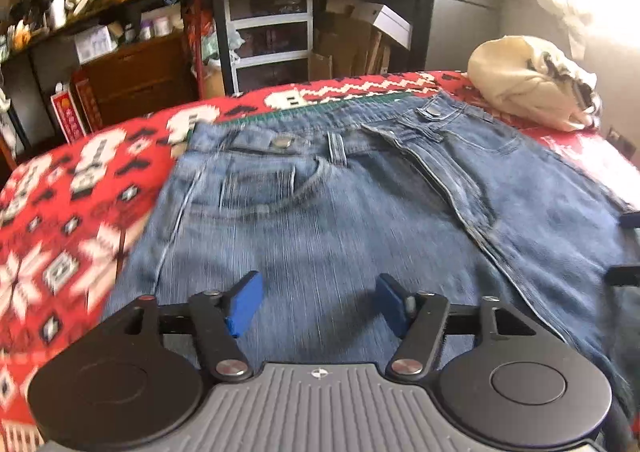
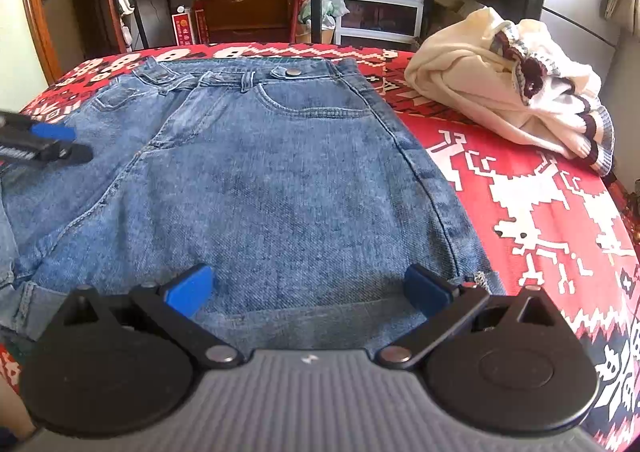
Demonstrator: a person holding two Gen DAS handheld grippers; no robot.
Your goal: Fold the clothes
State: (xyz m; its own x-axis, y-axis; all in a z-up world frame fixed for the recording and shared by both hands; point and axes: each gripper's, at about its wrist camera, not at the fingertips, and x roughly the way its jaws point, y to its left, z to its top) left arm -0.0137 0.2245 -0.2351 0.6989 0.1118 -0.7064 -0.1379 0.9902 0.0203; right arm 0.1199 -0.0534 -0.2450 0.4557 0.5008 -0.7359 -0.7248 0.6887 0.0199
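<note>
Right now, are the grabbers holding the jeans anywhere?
No. Both the left gripper and the right gripper have their jaws wide open above the denim shorts, with nothing pinched between them.

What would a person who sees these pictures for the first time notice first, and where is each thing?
The eye goes first to the blue denim shorts, spread flat in the middle of the red patterned blanket, waistband on the far side. Next comes the crumpled cream sweater, lying on the blanket to the right of the shorts and apart from them. Near the camera, the left hand-held gripper and the right hand-held gripper are both open above the denim.
</note>
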